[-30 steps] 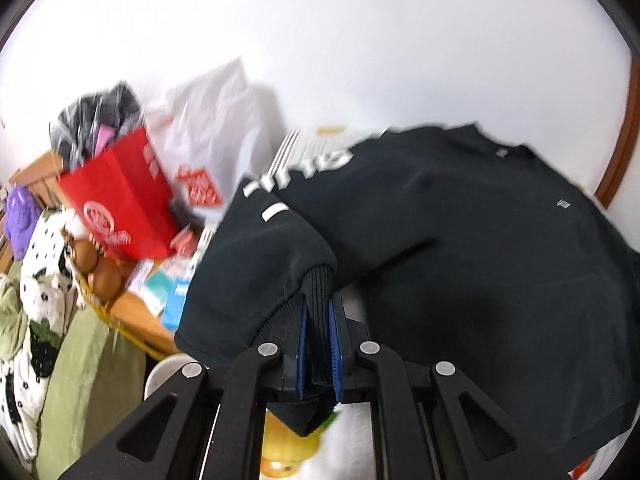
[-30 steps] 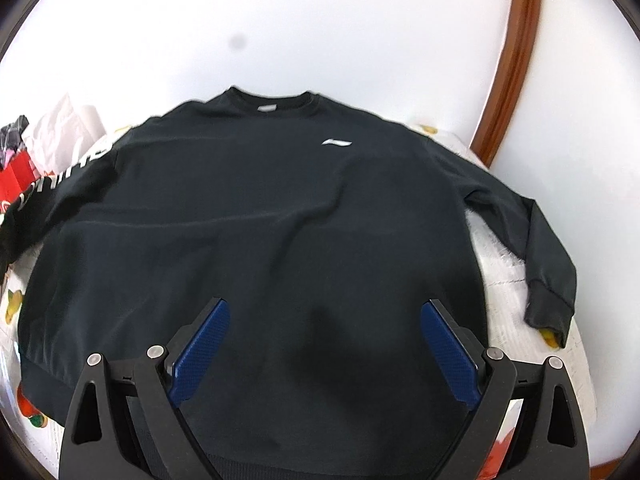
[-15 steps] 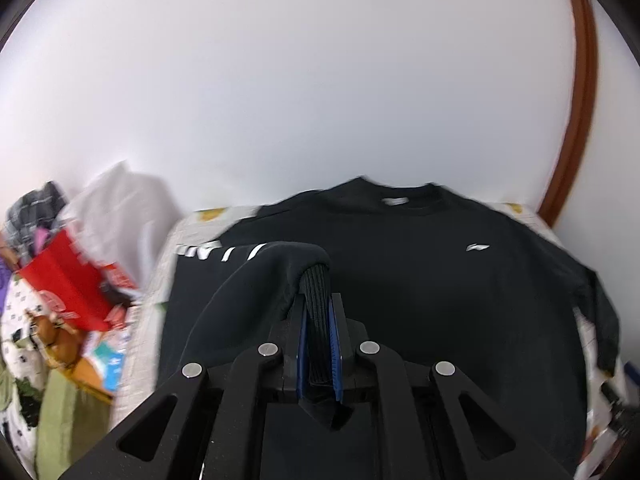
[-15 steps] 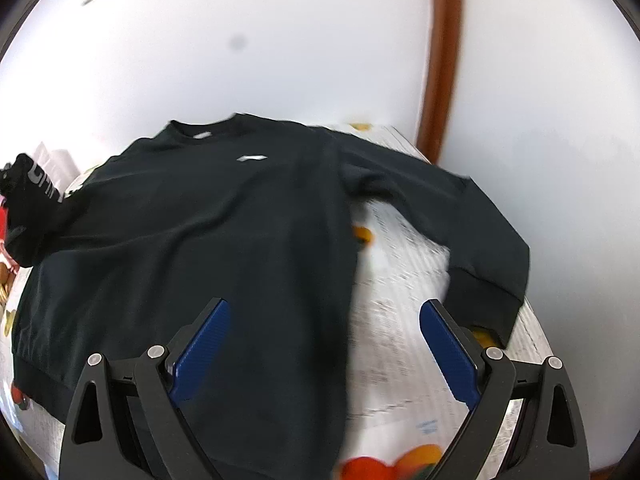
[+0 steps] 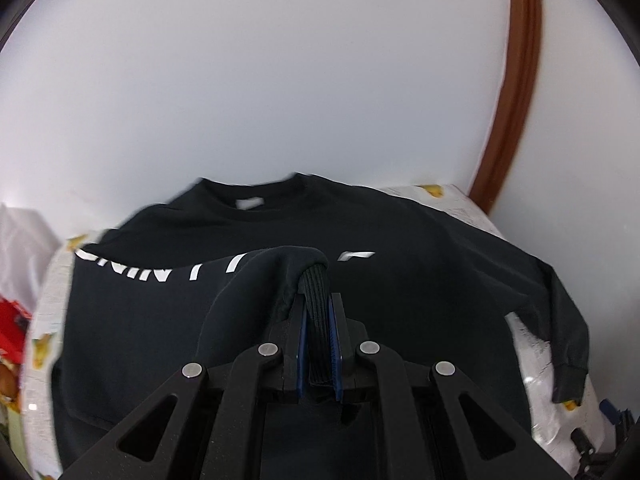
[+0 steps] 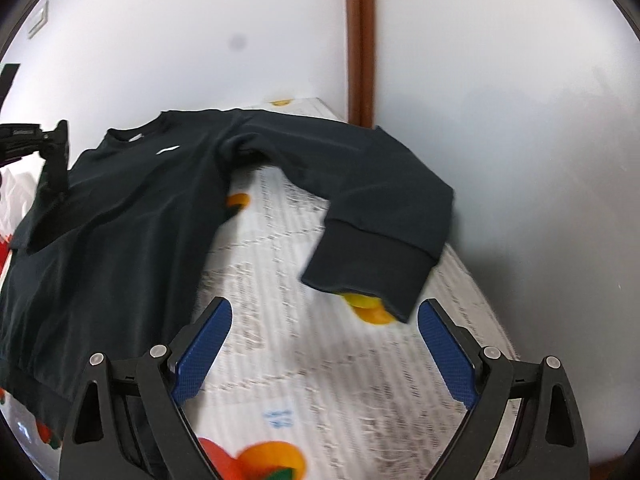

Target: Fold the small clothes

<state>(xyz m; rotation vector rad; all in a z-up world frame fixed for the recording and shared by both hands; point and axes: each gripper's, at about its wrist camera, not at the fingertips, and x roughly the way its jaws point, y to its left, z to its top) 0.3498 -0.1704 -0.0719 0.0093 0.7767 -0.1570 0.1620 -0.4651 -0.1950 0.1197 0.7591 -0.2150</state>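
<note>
A black sweatshirt (image 5: pixel 408 280) lies face up on a table with a printed white cloth (image 6: pixel 304 344). My left gripper (image 5: pixel 318 336) is shut on the ribbed cuff (image 5: pixel 314 300) of the left sleeve and holds it over the chest, so the sleeve with white lettering (image 5: pixel 160 274) lies across the body. My right gripper (image 6: pixel 324 344) is open and empty, just short of the right sleeve's cuff (image 6: pixel 368 268), which lies flat on the cloth. The left gripper also shows in the right wrist view (image 6: pixel 52 160).
A white wall stands right behind the table, with a brown wooden door frame (image 5: pixel 516 80) at the back right. A white bag (image 5: pixel 20 240) and a red bag (image 5: pixel 12 332) sit off the table's left end. The table's right edge (image 6: pixel 480 280) is close to the right cuff.
My left gripper has carried the left cuff rightward over the sweatshirt's chest. My right gripper has swung right from over the body to the right sleeve's cuff, staying open.
</note>
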